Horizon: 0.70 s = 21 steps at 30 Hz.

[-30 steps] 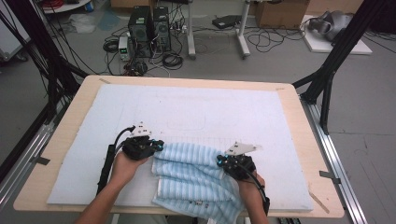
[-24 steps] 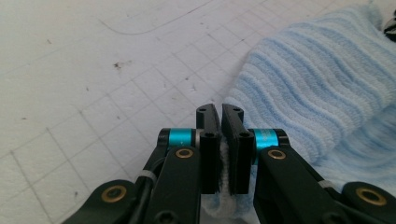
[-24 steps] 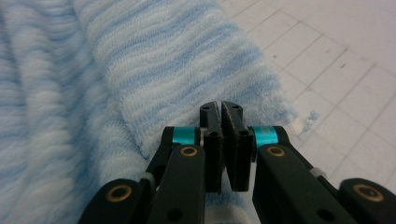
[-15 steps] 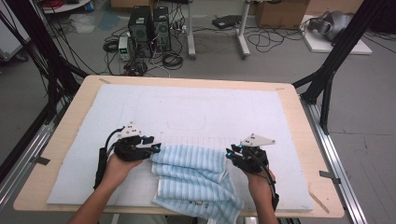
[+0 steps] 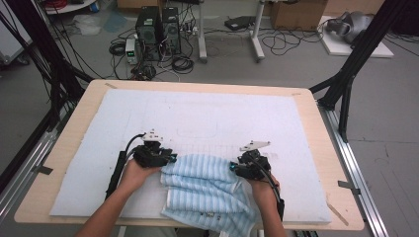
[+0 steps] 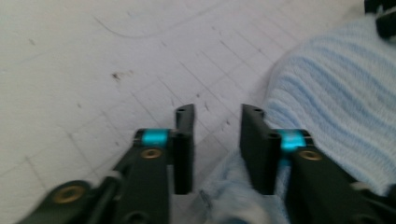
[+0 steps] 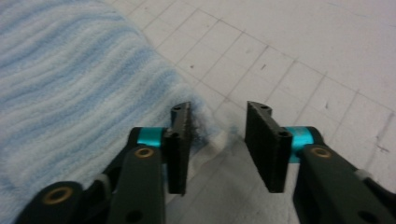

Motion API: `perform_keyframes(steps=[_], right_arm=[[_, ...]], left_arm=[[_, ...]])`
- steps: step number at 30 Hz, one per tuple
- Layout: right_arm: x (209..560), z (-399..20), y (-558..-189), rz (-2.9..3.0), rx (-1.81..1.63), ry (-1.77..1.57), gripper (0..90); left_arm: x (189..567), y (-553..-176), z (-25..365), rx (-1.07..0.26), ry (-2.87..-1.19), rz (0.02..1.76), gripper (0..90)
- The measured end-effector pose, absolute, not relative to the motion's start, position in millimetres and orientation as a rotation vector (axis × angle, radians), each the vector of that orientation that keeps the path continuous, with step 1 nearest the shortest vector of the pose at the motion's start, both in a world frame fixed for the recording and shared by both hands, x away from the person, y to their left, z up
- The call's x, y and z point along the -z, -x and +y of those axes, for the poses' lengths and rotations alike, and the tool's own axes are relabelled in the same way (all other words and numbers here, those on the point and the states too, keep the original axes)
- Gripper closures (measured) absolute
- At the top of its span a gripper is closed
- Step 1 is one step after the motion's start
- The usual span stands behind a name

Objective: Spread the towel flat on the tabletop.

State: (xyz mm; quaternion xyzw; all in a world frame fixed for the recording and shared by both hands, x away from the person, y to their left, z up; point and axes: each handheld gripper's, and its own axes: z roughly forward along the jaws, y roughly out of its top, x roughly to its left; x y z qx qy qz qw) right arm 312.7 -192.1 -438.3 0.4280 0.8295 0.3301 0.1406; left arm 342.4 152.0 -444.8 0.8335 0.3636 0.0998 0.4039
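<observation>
High view: striped blue towel [image 5: 207, 190] crumpled at desk [image 5: 316, 123] front edge between left claw [image 5: 171, 159] and right claw [image 5: 232, 169]. Both just parted, gripping nothing. Soft, light, floppy; best pinched at far corners.

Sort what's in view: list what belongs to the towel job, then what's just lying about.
Job: blue-and-white striped terry towel, left claw, right claw, pale gridded mat.
Lying about: black computer towers, floor cables, cardboard box.
</observation>
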Motion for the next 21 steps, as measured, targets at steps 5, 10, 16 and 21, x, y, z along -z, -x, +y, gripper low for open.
perform_keyframes(steps=[5,10,16,21], right_arm=[[435,-190,-309,2.390,-0.957,-1.177,83.7],[422,-198,-313,2.284,-0.985,-1.178,83.4],[406,-210,-328,2.212,-0.993,-1.183,83.3],[395,-215,-345,2.189,-0.997,-1.171,82.8]], left_arm=[[441,-343,154,-0.287,-2.081,0.912,89.6],[422,-351,159,-0.346,-1.956,0.917,89.6],[405,-369,154,-0.381,-1.881,0.920,89.6],[398,-386,153,-0.377,-1.783,0.948,89.6]])
